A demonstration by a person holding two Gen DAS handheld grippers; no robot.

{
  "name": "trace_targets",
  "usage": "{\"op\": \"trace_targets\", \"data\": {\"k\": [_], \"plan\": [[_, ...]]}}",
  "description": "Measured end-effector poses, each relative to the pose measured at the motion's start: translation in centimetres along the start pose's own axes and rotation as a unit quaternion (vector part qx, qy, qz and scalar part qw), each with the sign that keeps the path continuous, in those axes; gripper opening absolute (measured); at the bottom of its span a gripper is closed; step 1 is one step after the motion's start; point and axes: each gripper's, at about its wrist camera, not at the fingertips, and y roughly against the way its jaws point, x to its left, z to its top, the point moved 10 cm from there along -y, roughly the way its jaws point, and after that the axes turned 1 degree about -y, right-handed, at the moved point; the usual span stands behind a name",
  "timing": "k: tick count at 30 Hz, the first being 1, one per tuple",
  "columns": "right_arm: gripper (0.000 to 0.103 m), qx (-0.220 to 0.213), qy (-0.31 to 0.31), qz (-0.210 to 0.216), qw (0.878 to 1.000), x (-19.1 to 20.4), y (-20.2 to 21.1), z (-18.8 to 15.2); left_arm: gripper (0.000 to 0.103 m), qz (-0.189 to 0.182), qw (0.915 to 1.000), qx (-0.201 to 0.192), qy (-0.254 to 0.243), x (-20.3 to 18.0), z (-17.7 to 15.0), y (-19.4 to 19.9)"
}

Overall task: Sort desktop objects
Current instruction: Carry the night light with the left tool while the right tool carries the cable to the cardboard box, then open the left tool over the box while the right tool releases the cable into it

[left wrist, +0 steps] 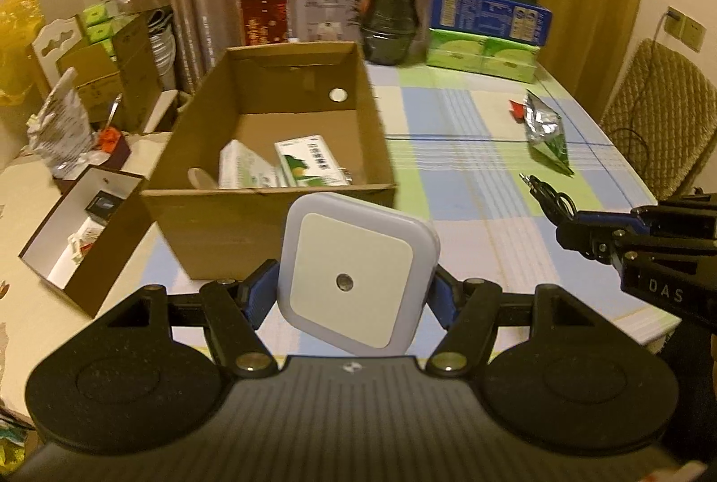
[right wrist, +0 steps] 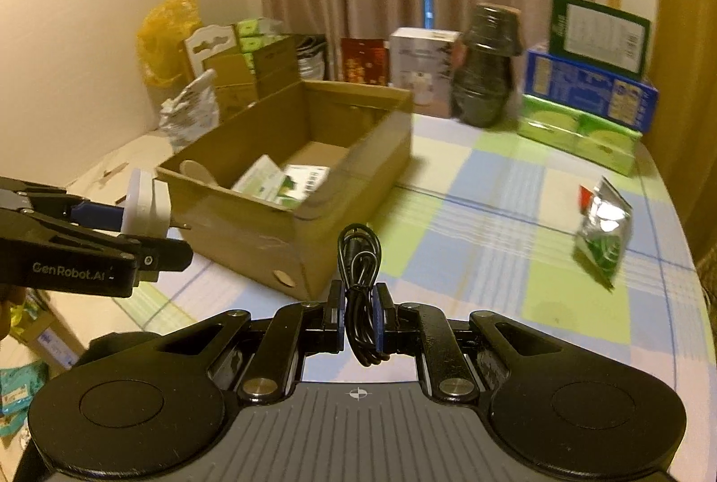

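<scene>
My left gripper is shut on a white square night light, gripped by its two sides and held above the table just in front of the open cardboard box. In the right wrist view the same night light shows side-on in the left gripper, near the box's left corner. My right gripper is shut on a coiled black cable. It appears at the right edge of the left wrist view, the cable sticking out ahead. Green-and-white cartons lie inside the box.
A silver-green foil packet lies on the checked tablecloth to the right. A dark jar, stacked blue and green cartons and a white carton line the far edge. An open white-lined box sits left of the cardboard box. A cushioned chair stands at the right.
</scene>
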Motion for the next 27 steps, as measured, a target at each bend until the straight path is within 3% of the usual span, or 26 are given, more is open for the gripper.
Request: {"op": "trace_targets", "data": {"k": [14, 27], "plan": [[0.009, -0.011, 0.046, 0.051, 0.998, 6.0, -3.9, 4.7, 0.064, 0.038, 0.9990, -0.010, 0.021, 6.4, 1.6, 0.8], [0.009, -0.008, 0.028, 0.048, 0.998, 5.2, -8.2, 8.9, 0.064, 0.040, 0.9988, -0.026, 0.007, 9.5, 7.4, -2.4]]}}
